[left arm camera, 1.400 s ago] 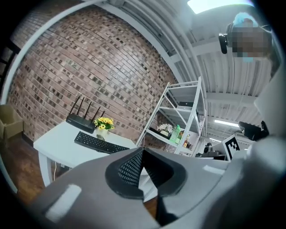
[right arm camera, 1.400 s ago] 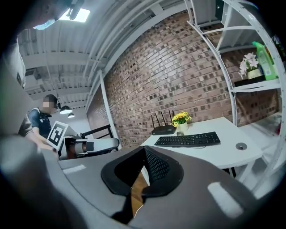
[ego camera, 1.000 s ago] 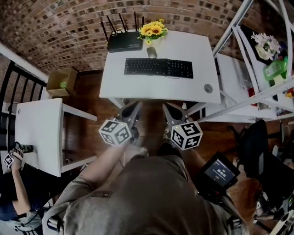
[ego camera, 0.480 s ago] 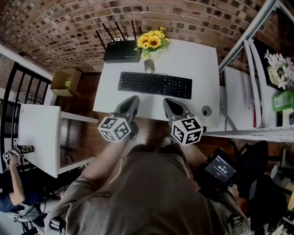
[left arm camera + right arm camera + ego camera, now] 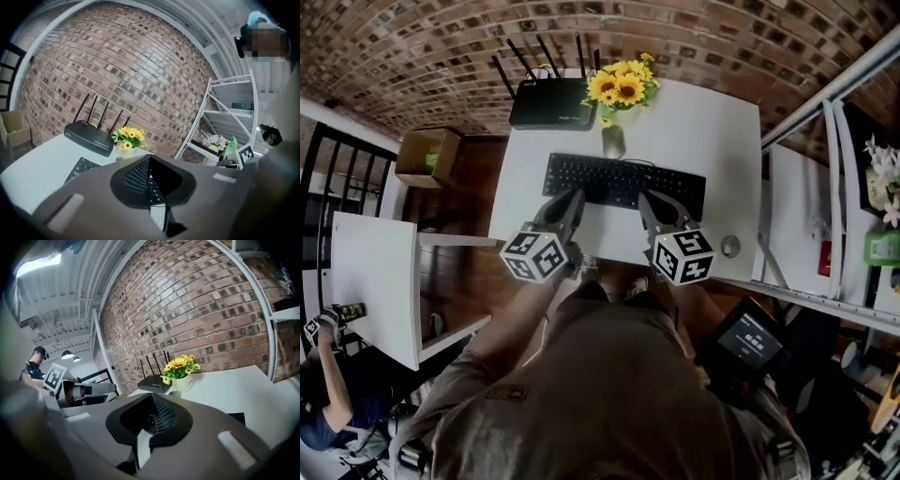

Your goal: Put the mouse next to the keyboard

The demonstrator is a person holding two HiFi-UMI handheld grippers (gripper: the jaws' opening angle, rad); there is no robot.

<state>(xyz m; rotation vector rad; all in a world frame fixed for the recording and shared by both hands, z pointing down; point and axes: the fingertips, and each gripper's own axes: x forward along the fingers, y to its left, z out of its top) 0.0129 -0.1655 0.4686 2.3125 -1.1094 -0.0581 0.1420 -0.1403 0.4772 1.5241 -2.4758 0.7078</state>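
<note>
In the head view the keyboard [image 5: 623, 181] lies across the middle of the white table [image 5: 717, 117], and I place everything else from it. The mouse [image 5: 613, 142] sits just behind the keyboard's middle, close to its far edge, with the sunflowers [image 5: 623, 86] further behind the keyboard and the black router [image 5: 551, 101] behind the keyboard's left end. A small round thing [image 5: 730, 246] rests on the table in front of the keyboard's right end. My left gripper [image 5: 572, 199] hangs over the keyboard's near edge towards its left half, and my right gripper [image 5: 649, 202] over the near edge towards its right half; neither reaches the mouse. In the left gripper view the left gripper [image 5: 149, 158] has its jaws clenched tip to tip with nothing caught in them; keyboard [image 5: 83, 168] keys show to the left of the jaws and again through the hollow under the tips, with the router [image 5: 89, 137] and sunflowers [image 5: 127, 137] behind the keyboard and a metal rack [image 5: 225, 122] off beyond its right end. In the right gripper view the right gripper [image 5: 152, 397] is likewise clenched and empty; a dark corner of the keyboard [image 5: 236, 418] peeks out right of the jaws, the sunflowers [image 5: 180, 365] and router [image 5: 152, 380] stand behind the keyboard against the brick wall
</note>
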